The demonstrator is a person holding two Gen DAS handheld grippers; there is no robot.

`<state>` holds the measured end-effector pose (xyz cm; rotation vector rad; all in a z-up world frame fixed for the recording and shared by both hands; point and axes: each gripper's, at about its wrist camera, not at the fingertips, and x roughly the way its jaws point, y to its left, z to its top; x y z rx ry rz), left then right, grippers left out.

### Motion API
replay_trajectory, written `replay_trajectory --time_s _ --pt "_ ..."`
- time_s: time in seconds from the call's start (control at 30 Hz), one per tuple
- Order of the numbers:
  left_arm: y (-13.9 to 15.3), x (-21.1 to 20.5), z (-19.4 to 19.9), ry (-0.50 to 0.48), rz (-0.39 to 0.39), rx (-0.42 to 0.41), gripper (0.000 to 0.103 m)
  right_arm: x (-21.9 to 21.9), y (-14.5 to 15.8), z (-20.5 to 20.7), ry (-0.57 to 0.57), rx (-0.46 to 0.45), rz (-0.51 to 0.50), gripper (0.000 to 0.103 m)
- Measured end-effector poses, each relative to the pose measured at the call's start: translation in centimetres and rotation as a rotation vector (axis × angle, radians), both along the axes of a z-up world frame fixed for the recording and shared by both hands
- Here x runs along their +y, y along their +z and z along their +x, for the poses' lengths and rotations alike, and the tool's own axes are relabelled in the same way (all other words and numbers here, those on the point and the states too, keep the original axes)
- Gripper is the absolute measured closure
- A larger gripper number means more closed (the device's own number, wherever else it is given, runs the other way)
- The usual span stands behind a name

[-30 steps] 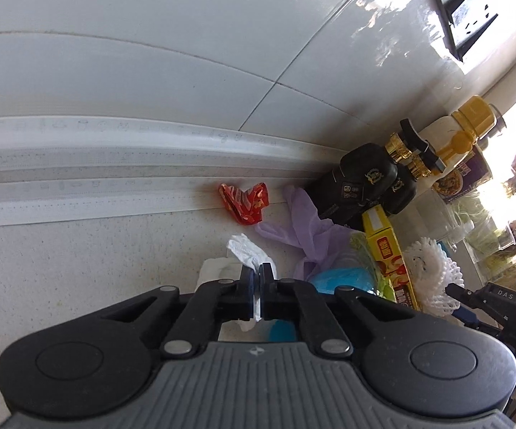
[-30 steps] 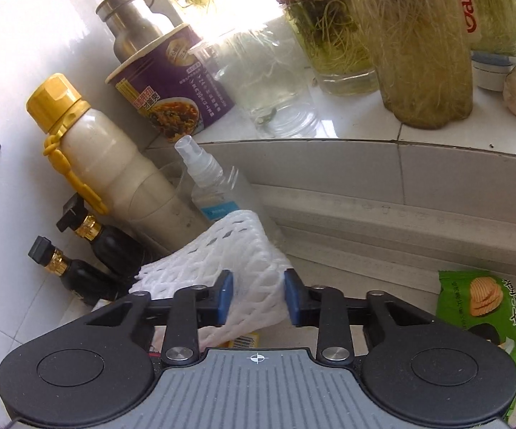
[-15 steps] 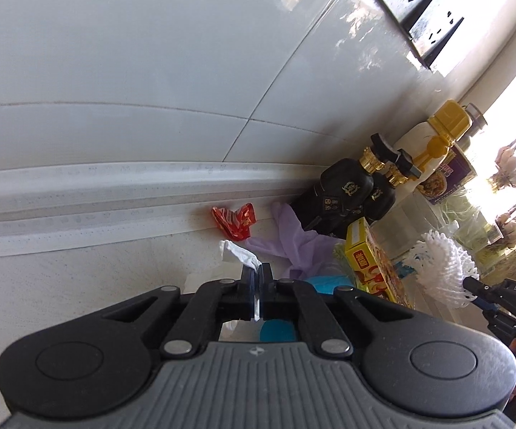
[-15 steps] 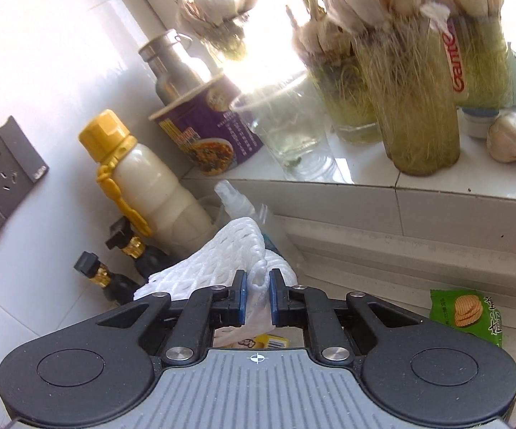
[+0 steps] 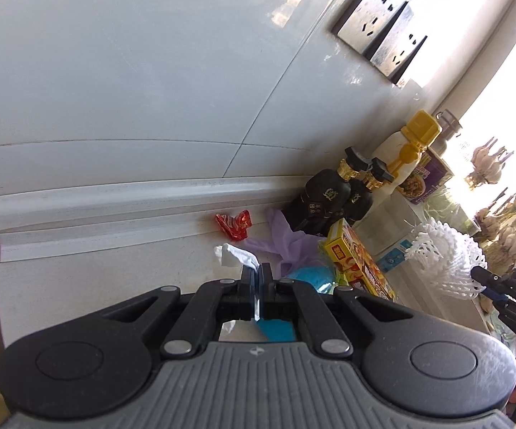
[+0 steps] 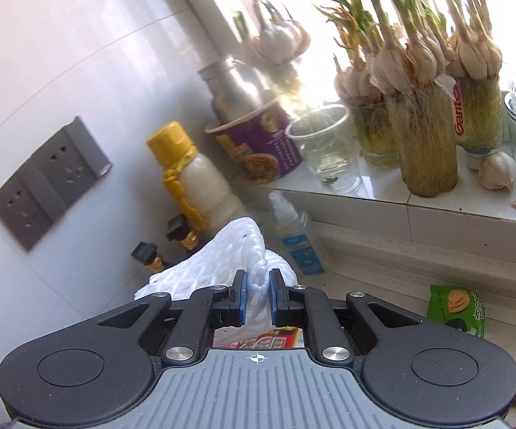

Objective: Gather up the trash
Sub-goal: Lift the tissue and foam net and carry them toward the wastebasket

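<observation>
My left gripper [image 5: 257, 279] is shut on a crumpled white tissue [image 5: 234, 255] and holds it above the counter. My right gripper [image 6: 257, 287] is shut on a white foam fruit net [image 6: 218, 262], lifted off the counter; the net also shows in the left wrist view [image 5: 444, 259]. On the counter lie a red wrapper [image 5: 234, 223], a purple glove [image 5: 290, 243], a blue piece of trash [image 5: 311, 275], a yellow box [image 5: 354, 259] and a green chip bag [image 6: 456, 309].
Two dark bottles [image 5: 329, 196], a white bottle with a yellow cap [image 6: 193, 182] and a small spray bottle [image 6: 293, 236] stand by the tiled wall. A purple noodle cup [image 6: 258, 143], glass jars with sprouting garlic [image 6: 426, 136] and a steel flask [image 6: 236, 85] stand on the windowsill. Wall sockets [image 6: 47, 175] are at left.
Both grippers have risen away from the counter. The right gripper closed on the foam net and lifted it. The left stayed shut on the tissue.
</observation>
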<state>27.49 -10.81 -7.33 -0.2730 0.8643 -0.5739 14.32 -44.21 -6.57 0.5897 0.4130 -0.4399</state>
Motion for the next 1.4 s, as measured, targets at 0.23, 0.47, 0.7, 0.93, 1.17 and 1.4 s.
replay_trajectory --time_s 0.23,0.47,0.7,0.93,1.17,1.4 --pt "1.2 2.0 -2.6 0.004 0.015 -0.017 0.101 3.7 1.3 -1.8 0.064 -0.002 -0.025 0.091" --pt "1.8 4.1 -5.2 0.002 0.024 -0.025 0.101 7.0 2.1 -3.7 0.109 -0.003 -0.034 0.091" --pt "2.0 6.3 -7.3 0.010 0.018 -0.012 0.101 10.5 2.4 -5.7 0.149 0.008 -0.047 0.091" --pt "2.0 8.5 -9.5 0.015 0.021 -0.001 0.101 13.6 2.2 -7.8 0.196 0.028 -0.056 0.091" --pt "2.0 10.8 -11.6 0.039 0.026 0.002 0.101 16.9 2.5 -9.6 0.267 0.028 -0.077 0.091" --pt "1.9 13.2 -13.2 0.077 0.042 -0.003 0.101 20.5 2.6 -10.4 0.345 0.034 -0.102 0.091"
